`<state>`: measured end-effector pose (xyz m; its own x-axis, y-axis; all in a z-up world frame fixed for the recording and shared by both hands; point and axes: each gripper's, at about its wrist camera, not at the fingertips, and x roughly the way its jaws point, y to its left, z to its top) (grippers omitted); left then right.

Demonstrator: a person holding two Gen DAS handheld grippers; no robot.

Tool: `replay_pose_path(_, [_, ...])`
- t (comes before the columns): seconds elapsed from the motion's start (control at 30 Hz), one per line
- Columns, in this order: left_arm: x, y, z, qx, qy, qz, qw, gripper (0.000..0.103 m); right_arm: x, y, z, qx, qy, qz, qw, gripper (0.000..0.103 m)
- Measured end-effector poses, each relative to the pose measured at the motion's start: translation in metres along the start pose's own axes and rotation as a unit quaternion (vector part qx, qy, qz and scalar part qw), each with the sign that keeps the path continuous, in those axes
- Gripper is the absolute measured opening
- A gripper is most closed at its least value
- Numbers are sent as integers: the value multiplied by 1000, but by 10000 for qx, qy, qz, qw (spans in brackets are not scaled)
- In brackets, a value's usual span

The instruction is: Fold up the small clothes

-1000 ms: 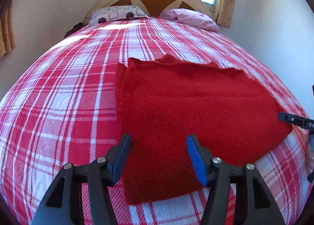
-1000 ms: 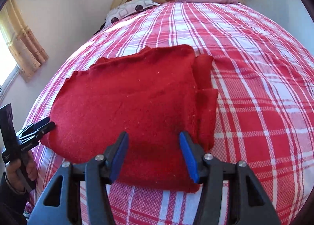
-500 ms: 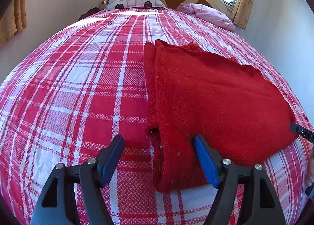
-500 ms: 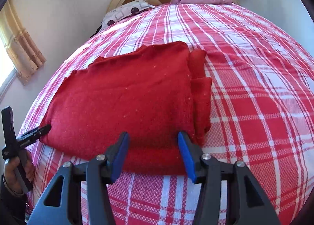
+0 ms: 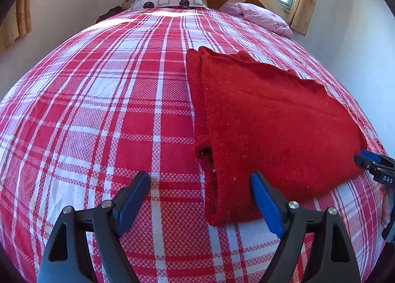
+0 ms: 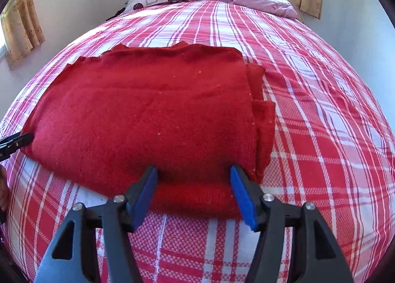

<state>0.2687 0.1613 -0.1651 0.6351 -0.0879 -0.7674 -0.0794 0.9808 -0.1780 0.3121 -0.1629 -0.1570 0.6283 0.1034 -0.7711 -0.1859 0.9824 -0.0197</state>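
left gripper (image 5: 200,188) wide open, empty | right gripper (image 6: 193,180) wide open, empty | folded sweater (image 6: 148,120) underlayers hidden

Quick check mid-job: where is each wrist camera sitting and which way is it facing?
Left wrist: on the left tool, open, facing the headboard over the sweater's left edge; right tool's tip at far right.
Right wrist: on the right tool, open, facing the headboard over the sweater's near right part; left tool's tip at far left.
Shared: sweater, plaid bed, both pillows.
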Motion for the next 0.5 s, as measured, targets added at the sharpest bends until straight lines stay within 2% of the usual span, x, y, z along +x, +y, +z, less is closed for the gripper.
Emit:
replay_pose_path(0.17, [-15, 17, -3, -150, -129, -95, 9998, 84, -24, 7, 2, 232, -174, 20, 9996, 65])
replay_pose_path(0.27, [-16, 31, -3, -312, -158, -1, 9994, 84, -37, 29, 2, -127, -357, -45, 9993, 65])
replay_pose_path(0.37, [-13, 41, -2, -494, -104, 108, 9987, 84, -31, 47, 4, -404, -281, 2, 9988, 65])
replay_pose_path(0.43, [-14, 41, -3, -434, -102, 151, 9989, 84, -26, 54, 5, -421, -251, 58, 9988, 65])
replay_pose_path(0.5, [-12, 39, -2, -296, -70, 344, 9989, 84, -22, 61, 6, -413, -263, 133, 9987, 65])
